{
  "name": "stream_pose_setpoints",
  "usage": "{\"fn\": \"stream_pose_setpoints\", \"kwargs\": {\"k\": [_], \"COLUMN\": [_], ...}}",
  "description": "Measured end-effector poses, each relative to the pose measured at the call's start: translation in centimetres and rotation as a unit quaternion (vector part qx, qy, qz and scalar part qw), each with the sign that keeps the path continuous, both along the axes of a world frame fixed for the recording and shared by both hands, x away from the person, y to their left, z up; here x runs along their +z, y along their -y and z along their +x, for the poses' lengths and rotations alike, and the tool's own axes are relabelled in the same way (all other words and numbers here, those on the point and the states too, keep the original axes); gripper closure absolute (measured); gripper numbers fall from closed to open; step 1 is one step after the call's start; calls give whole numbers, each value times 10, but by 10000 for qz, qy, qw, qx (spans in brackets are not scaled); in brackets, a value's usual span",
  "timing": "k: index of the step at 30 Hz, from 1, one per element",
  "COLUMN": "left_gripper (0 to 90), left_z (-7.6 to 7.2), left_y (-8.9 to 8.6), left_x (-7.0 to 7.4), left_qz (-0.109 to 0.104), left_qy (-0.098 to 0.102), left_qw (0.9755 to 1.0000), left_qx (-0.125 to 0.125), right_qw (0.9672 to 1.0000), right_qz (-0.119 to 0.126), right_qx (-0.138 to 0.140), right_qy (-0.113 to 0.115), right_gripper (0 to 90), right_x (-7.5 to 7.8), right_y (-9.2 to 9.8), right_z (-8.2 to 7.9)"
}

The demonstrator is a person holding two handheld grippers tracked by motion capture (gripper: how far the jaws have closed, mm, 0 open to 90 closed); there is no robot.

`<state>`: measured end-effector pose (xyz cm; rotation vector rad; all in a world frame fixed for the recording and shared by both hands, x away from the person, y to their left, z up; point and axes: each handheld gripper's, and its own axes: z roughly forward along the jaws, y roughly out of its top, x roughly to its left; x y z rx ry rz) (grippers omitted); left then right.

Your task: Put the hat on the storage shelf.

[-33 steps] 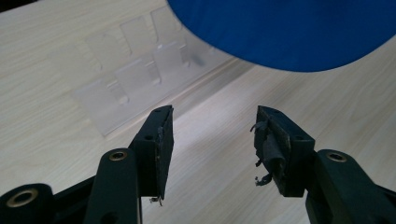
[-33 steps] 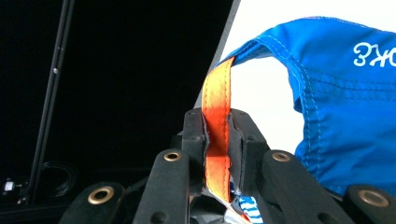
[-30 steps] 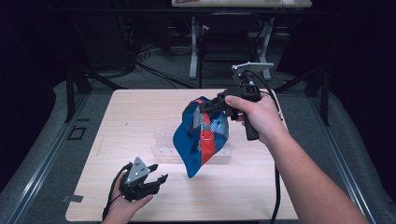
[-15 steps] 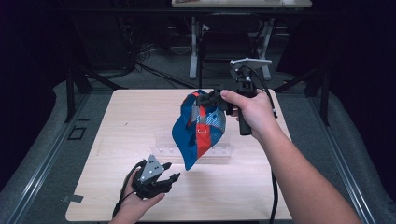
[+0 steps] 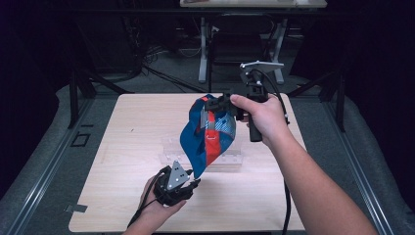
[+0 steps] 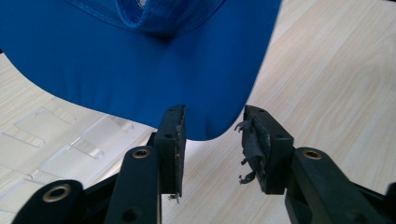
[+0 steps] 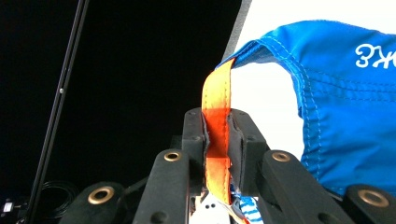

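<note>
We see the right tongs (image 7: 217, 135) clamped on the orange strap (image 7: 218, 98) of the blue cap (image 5: 208, 129), both pads pressed flat against the band. The cap hangs from that grip above the surface (image 5: 132, 127), crown up by the tongs and brim pointing down toward the person.

We see the left tongs (image 6: 212, 140) parted, their jaws having just been closing. The tip of the cap's brim (image 6: 205, 93) sits between and just beyond the two pads; neither pad presses on it, and a gap shows on each side. In the high view the left tongs (image 5: 188, 183) lie just below the cap's lowest point, close to touching it.

Under the cap a clear plastic tray (image 5: 225, 159) lies flat on the surface, the brim hanging over its near-left part. The right hand (image 5: 259, 117) holds its tool just right of the cap; the left hand (image 5: 159, 203) comes in below it, at the near edge of the surface.
</note>
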<state>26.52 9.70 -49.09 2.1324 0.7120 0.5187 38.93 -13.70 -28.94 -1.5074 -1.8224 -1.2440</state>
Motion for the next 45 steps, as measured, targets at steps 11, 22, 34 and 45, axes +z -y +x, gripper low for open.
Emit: {"fn": "stream_pose_setpoints", "kwargs": {"k": [11, 22, 34, 45], "left_gripper": [743, 844, 875, 876], "left_z": [6, 15, 27, 40], "left_y": [-10, -23, -24, -13], "left_x": [-1, -4, -4, -10], "left_qz": [5, -30, -90, -314], "left_qy": [-34, -86, -148, -319], "left_qw": [9998, 9992, 9989, 9980], "left_qx": [175, 386, 442, 448], "right_qw": [10000, 10000, 10000, 9999], "right_qz": [-3, -13, -36, -98], "right_qx": [-13, -14, -36, -117], "right_qy": [6, 0, 30, 58], "right_gripper": [777, 777, 777, 777], "right_x": [1, -1, -2, -6], "right_y": [3, -1, -1, -2], "right_z": [-1, 0, 3, 9]}}
